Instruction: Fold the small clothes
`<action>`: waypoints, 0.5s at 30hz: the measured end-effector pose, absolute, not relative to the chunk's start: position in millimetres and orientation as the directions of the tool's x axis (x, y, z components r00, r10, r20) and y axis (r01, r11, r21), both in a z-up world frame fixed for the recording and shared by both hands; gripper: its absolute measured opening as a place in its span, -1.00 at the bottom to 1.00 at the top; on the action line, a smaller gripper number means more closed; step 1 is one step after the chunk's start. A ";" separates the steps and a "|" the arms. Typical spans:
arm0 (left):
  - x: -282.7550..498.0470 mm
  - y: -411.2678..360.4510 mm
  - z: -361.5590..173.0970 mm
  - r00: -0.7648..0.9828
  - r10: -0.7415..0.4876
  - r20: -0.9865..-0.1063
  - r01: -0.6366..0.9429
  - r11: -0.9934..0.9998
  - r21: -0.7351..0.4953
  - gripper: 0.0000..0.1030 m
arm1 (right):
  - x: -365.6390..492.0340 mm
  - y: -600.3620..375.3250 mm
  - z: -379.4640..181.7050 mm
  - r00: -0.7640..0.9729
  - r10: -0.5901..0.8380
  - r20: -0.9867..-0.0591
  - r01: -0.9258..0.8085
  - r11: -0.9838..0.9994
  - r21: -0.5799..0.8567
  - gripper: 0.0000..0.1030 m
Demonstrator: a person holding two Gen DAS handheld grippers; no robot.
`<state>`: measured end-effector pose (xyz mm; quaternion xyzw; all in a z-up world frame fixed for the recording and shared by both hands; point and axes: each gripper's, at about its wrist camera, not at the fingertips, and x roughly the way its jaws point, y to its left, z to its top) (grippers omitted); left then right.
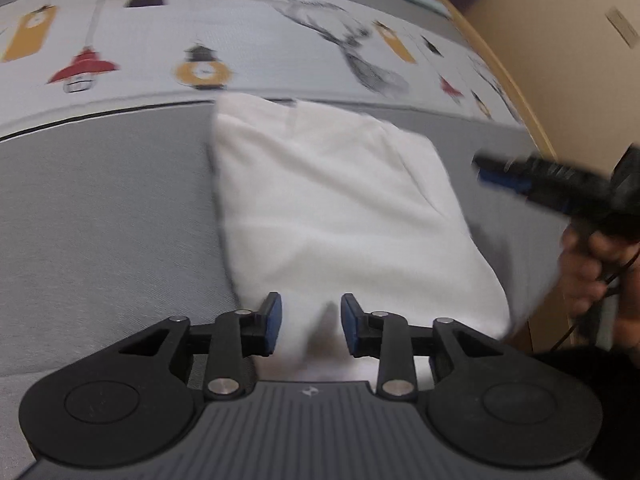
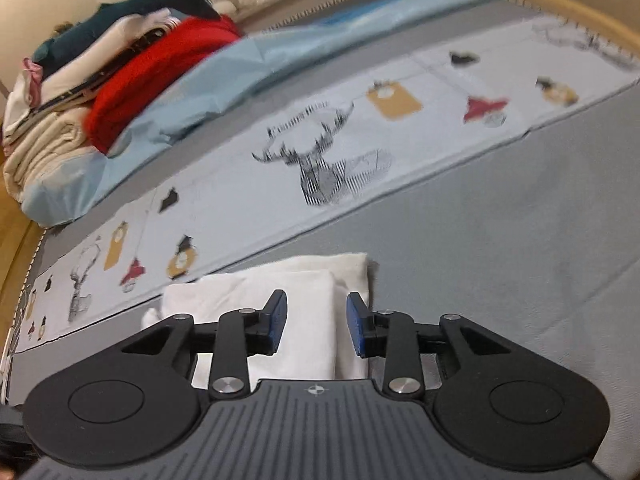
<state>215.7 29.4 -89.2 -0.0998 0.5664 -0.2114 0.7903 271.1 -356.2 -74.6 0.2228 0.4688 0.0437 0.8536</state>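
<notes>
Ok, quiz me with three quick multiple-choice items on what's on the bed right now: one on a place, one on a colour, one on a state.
1. Where does the white garment lie?
A. On the grey bed cover, below the printed strip
B. On top of the red garment
C. On the floor

2. What colour is the garment on the pile at the far end of the bed, seen from the right wrist?
A. Green
B. Red
C. Yellow

3. How does the left gripper stand?
A. Shut on the cloth
B. Open, pads apart over the cloth
C. Out of view

Answers:
1 A, the cloth rests on grey fabric just short of the lantern and deer print.
2 B, the red garment sits in the pile beside the light blue sheet.
3 B, a clear gap shows between its blue pads.
</notes>
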 end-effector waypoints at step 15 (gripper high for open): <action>262.4 48.5 -93.7 0.347 -0.406 -0.845 0.000 0.901 -0.433 -0.19 | 305.0 -362.8 -104.1 0.561 0.227 -0.796 0.268 0.860 0.434 -0.92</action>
